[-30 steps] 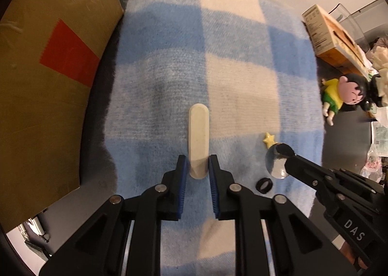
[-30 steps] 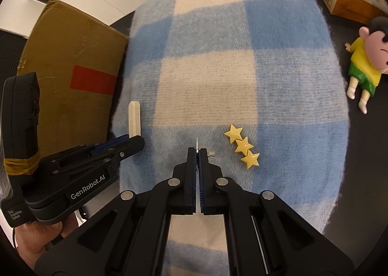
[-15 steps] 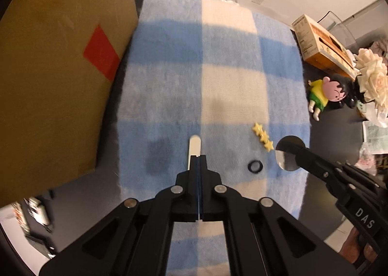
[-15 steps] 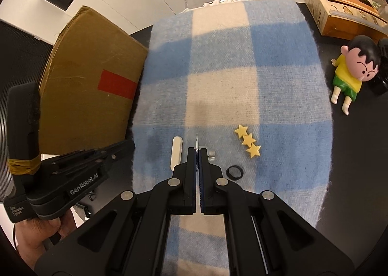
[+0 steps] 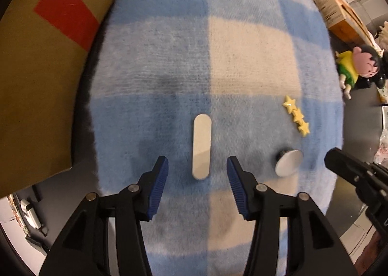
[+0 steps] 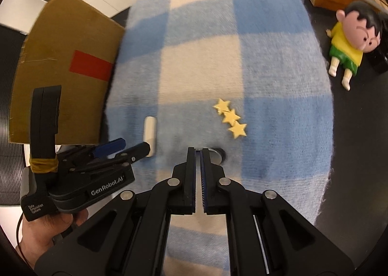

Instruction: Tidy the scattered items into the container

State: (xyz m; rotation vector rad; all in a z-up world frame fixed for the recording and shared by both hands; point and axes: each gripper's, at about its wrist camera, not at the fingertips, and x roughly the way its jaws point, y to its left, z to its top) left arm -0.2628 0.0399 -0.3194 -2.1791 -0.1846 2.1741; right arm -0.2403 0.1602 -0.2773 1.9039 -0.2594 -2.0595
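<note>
A cream oblong piece (image 5: 202,146) lies on the blue-and-cream checked blanket (image 5: 242,57). My left gripper (image 5: 197,182) is open, its jaws on either side of the piece's near end, not touching it. The piece also shows in the right wrist view (image 6: 149,134). A round silver disc (image 5: 288,164) lies on the blanket to the right, over a black ring (image 6: 219,152). My right gripper (image 6: 198,154) has its jaws nearly together just in front of the disc. A yellow three-star clip (image 6: 230,117) lies beyond it. The brown cardboard box (image 5: 41,57) stands at the left.
A doll in yellow and green (image 6: 351,40) lies on the dark table right of the blanket. An orange-and-cream carton (image 5: 337,13) sits at the far right. The blanket's left edge runs close to the cardboard box.
My left gripper was shut on the cream piece and lifted; now it is open and the piece lies on the blanket. The disc has left my right gripper and lies on the blanket.
</note>
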